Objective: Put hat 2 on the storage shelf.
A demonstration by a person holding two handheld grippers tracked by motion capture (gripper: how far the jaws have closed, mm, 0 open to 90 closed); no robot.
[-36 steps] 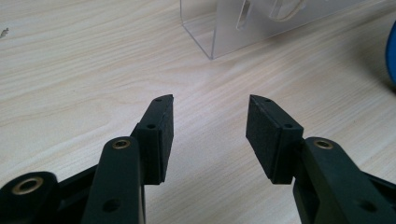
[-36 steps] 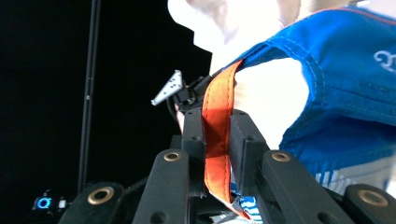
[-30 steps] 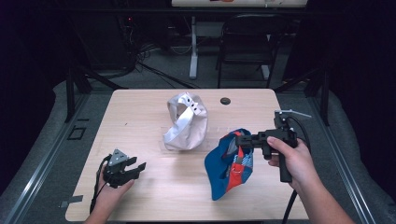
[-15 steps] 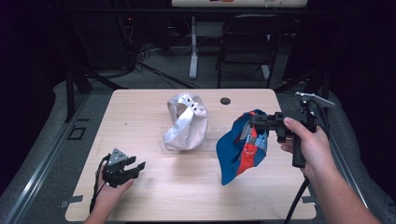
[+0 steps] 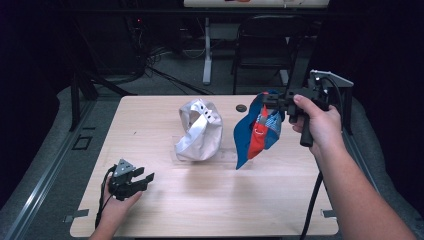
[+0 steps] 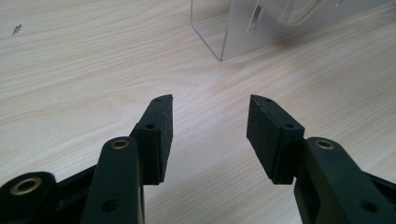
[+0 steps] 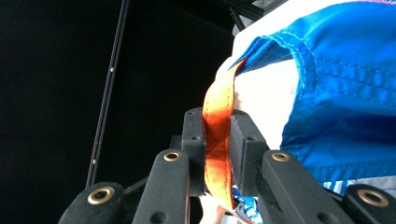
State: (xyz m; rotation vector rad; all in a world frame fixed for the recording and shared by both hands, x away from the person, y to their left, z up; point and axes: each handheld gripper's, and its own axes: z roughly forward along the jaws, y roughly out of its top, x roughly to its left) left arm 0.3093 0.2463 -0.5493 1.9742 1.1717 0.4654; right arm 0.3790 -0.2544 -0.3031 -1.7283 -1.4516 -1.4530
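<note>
Right gripper (image 5: 272, 101) is clamped on the orange strap (image 7: 217, 135) of a blue cap (image 5: 260, 127); in the right gripper view the strap runs between the two pads, both pressing on it. The cap hangs free in the air from that grip, above the far right part of the wooden table (image 5: 150, 120), its blue fabric drooping down with a red-orange panel facing the camera. Its lowest tip sits just over the table surface in the high view; whether it touches cannot be told.

Left gripper (image 5: 142, 180) rests at the near left of the table, held in the person's left hand (image 5: 117, 205), jaws spread apart with nothing between them. In the left gripper view bare wood lies between the pads (image 6: 159, 135).

A white cap (image 5: 200, 130) sits at table centre on a clear acrylic stand (image 6: 243, 32), to the left of the hanging blue cap and apart from it. A small dark round object (image 5: 241, 107) lies on the far part of the table, between the two caps.
</note>
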